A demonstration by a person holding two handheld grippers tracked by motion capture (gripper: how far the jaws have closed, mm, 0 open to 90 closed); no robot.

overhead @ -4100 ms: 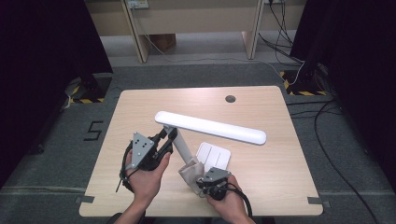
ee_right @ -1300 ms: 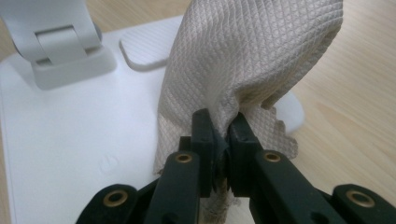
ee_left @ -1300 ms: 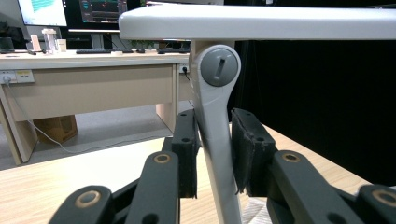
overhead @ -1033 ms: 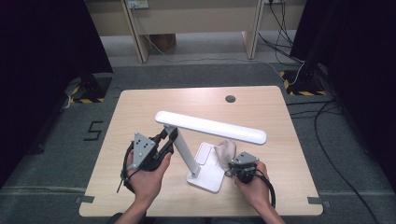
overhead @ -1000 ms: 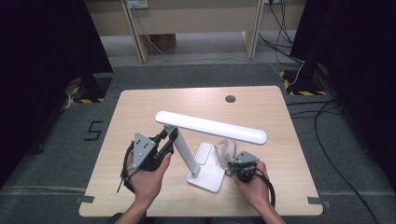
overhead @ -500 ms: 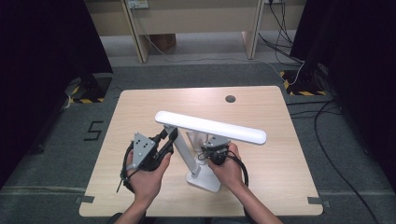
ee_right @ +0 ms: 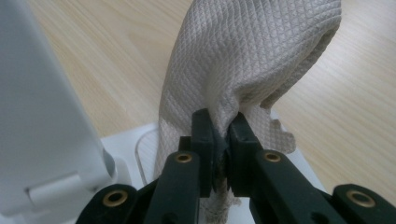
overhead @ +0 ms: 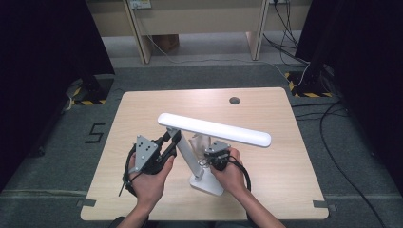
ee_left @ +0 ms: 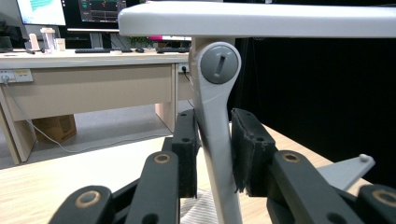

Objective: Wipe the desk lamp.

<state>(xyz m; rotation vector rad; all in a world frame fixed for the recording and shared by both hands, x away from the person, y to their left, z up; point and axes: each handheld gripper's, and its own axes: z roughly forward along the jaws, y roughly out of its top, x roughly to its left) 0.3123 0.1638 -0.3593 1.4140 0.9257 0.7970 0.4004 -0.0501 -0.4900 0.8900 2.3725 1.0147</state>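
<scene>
Between the jaws of the right gripper (ee_right: 219,140), low in the right gripper view, a bunched beige cloth (ee_right: 243,60) is pinched tight, its free fold rising toward the top of the frame. Just left of it stands the white lamp arm (ee_right: 42,107), with the lamp base (ee_right: 135,140) under the cloth. At centre left of the high view, the left gripper (overhead: 172,138) is clamped on that arm below its grey hinge (ee_left: 215,63), steadying the desk lamp (overhead: 214,130) at the middle of the wooden table (overhead: 294,190). Judging by this, the wiping of the lamp is in hand, at the base beside the arm. Next, the cloth likely needs pressing flat and dragging across the surface while the left grip holds firm.
</scene>
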